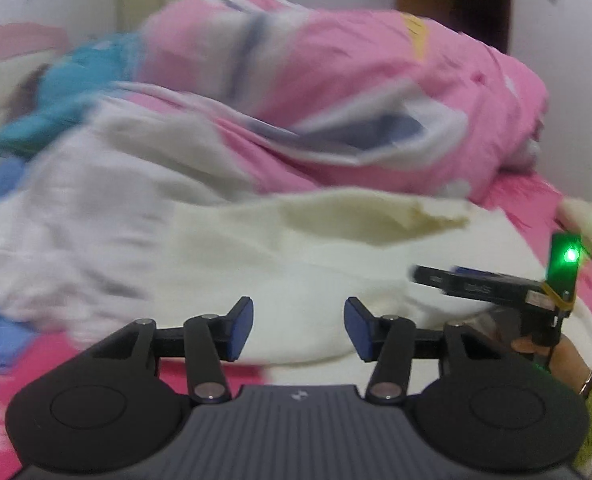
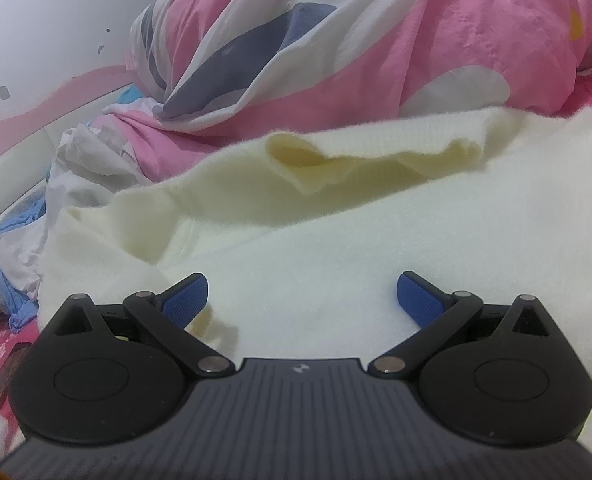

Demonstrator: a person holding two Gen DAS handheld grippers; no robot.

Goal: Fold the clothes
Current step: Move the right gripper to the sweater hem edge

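A cream knitted sweater [image 1: 296, 248] lies spread on the bed, its ribbed hem [image 2: 375, 160] partly folded over and gaping at the far side. My left gripper [image 1: 299, 320] hovers over the near part of the sweater, jaws open, with nothing between the blue pads. My right gripper [image 2: 301, 292] stands wide open just above the sweater [image 2: 335, 240], also holding nothing. In the left wrist view the right tool's body with its green light [image 1: 570, 256] shows at the right, held by a hand [image 1: 535, 344].
A bulky pink quilt [image 1: 375, 80] with white and blue patches [image 2: 375, 40] lies heaped behind the sweater. Crumpled white cloth [image 2: 80, 172] and light blue cloth [image 2: 20, 240] are piled to the left. The pink bedsheet [image 1: 527, 200] shows on the right, with a wall behind.
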